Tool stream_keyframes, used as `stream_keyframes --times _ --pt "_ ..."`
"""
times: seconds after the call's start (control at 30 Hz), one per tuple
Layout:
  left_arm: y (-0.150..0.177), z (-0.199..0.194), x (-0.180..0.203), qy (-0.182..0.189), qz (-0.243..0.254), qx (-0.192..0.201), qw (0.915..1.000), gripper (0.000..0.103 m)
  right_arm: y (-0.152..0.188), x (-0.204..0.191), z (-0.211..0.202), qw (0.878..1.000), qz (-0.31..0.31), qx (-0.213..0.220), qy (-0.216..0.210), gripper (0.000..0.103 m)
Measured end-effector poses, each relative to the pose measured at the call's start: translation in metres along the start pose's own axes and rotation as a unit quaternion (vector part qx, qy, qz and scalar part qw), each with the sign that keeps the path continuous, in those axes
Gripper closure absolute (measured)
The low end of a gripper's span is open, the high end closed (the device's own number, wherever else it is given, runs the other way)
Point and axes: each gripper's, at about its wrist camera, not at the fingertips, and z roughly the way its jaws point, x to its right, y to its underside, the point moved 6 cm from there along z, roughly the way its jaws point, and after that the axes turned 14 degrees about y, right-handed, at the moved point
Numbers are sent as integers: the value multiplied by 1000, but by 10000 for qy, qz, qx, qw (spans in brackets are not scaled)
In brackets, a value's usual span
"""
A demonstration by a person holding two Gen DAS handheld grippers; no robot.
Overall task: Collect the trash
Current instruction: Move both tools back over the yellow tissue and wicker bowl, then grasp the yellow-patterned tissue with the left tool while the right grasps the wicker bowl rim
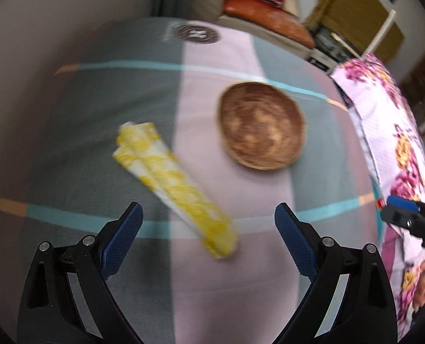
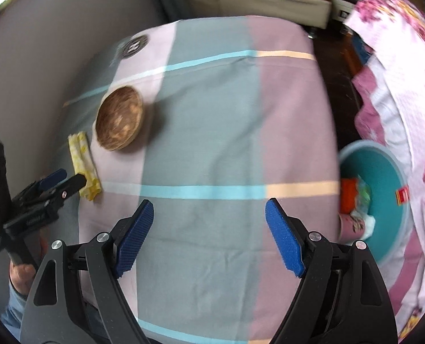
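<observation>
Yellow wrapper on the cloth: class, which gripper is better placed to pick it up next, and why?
Probably the left gripper: its open jaws sit right beside the yellow wrapper. The right gripper is open over bare cloth, nearer the teal bin.

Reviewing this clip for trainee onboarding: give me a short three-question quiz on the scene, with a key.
1. True or false: the left gripper holds the yellow wrapper.
2. What lies beside the wrapper on the striped cloth? A) wooden bowl B) mug C) book
3. Where does collected trash already lie?

Key: 1. False; its jaws stand open above it. 2. A, the wooden bowl. 3. In the teal bin, by the table's right edge.
</observation>
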Motion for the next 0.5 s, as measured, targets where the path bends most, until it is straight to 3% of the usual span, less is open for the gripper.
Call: stream_keyframes --times 0.23,0.33,0.4,0.5 --pt "-3 10 -23 -155 -185 97 9997 10 -14 -24 15 9999 -57 -109 17 27" --pt "-4 11 -25 -403 -57 163 9990 30 -20 -26 17 9999 -109 -68 19 27" --pt "-4 8 -29 -594 41 191 9980 51 -26 -31 21 9999 -152 -41 17 27" --pt "-8 3 -40 -546 -75 255 9982 76 -38 -39 28 9997 -217 -34 -47 27"
